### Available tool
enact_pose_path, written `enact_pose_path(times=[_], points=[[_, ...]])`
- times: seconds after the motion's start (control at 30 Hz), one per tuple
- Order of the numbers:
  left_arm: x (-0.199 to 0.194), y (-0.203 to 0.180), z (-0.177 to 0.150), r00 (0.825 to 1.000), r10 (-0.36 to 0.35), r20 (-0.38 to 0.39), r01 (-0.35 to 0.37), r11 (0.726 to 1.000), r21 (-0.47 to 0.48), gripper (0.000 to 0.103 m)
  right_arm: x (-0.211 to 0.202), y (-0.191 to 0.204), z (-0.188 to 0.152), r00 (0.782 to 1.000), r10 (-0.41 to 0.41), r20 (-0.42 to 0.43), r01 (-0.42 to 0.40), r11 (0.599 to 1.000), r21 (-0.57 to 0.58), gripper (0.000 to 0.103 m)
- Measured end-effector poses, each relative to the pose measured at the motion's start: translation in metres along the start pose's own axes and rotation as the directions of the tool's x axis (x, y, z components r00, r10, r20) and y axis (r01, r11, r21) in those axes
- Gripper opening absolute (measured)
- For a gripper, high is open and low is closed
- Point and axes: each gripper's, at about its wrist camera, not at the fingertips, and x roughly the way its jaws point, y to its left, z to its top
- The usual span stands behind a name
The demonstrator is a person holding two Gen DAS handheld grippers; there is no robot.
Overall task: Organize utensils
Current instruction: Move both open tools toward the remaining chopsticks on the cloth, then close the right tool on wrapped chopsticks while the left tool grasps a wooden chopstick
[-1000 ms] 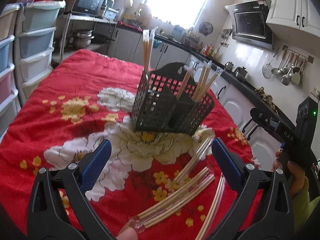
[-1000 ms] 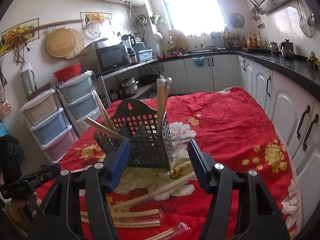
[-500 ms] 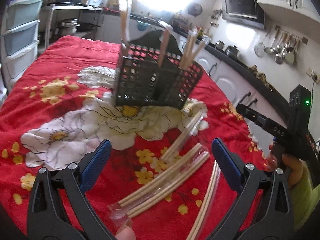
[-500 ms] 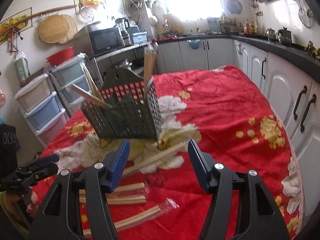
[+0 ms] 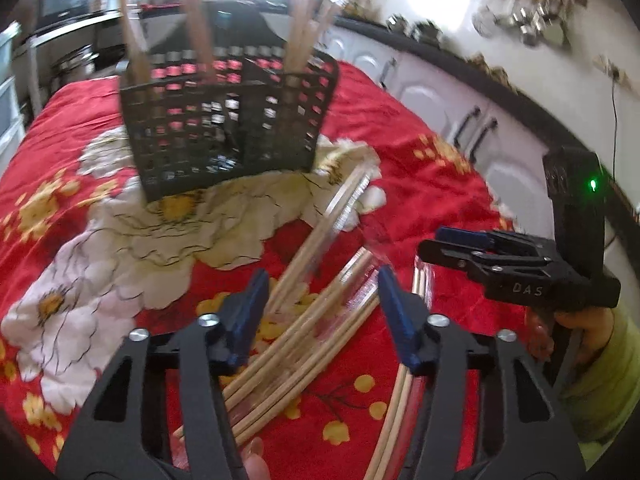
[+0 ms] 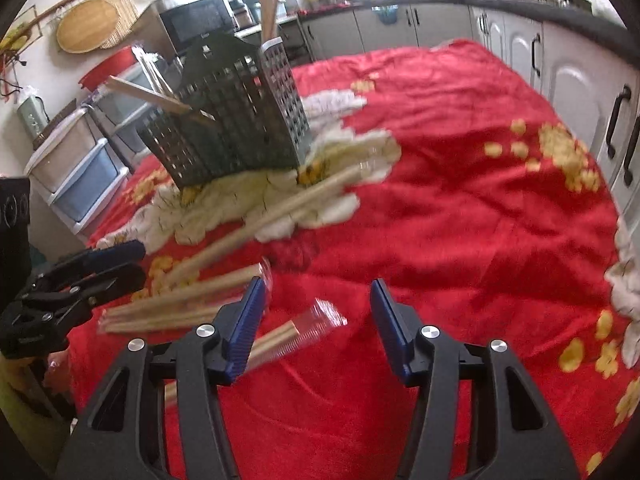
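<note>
Left wrist view shows the left tongs (image 5: pixel 320 312), just closing yet still parted, around wrapped chopsticks (image 5: pixel 304 344) on the red-clothed bench (image 5: pixel 420 184) before the basket (image 5: pixel 228 120); right tongs (image 6: pixel 316 328) likewise parted, gripping nothing.

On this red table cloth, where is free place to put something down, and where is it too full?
Free: the red cloth between the black basket and the white cabinets. Crowded: the strip in front of the basket, where wrapped chopsticks lie, with the left gripper and right gripper over them.
</note>
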Motion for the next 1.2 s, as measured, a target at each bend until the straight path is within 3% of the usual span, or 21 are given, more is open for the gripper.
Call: enact_pose_path(times=[0.07, 0.3, 0.6, 0.9, 1.2], points=[[0.008, -0.006, 0.002, 1.000, 0.003, -0.028, -0.002, 0.999, 0.036, 0.037, 0.004, -0.002, -0.004, 1.000, 0.017, -0.025, -0.017, 1.000, 0.014, 0.045], [0.031, -0.023, 0.013, 0.997, -0.001, -0.080, 0.010, 0.993, 0.117, 0.036, 0.006, -0.004, -0.008, 0.999, 0.005, -0.038, -0.005, 1.000, 0.004, 0.028], [0.059, -0.038, 0.026, 0.991, -0.013, -0.135, 0.035, 0.987, 0.158, 0.029, 0.006, -0.003, -0.012, 0.999, 0.031, -0.040, -0.032, 0.999, -0.015, 0.006], [0.080, -0.041, 0.028, 0.984, -0.020, -0.179, 0.048, 0.987, 0.153, 0.028, -0.007, -0.018, -0.006, 1.000, 0.024, 0.002, -0.024, 0.999, 0.028, 0.004], [0.093, -0.019, 0.040, 0.972, -0.105, -0.212, 0.110, 0.994, 0.011, 0.010, -0.016, -0.021, -0.001, 0.999, 0.021, 0.039, -0.022, 0.999, 0.034, 0.004]])
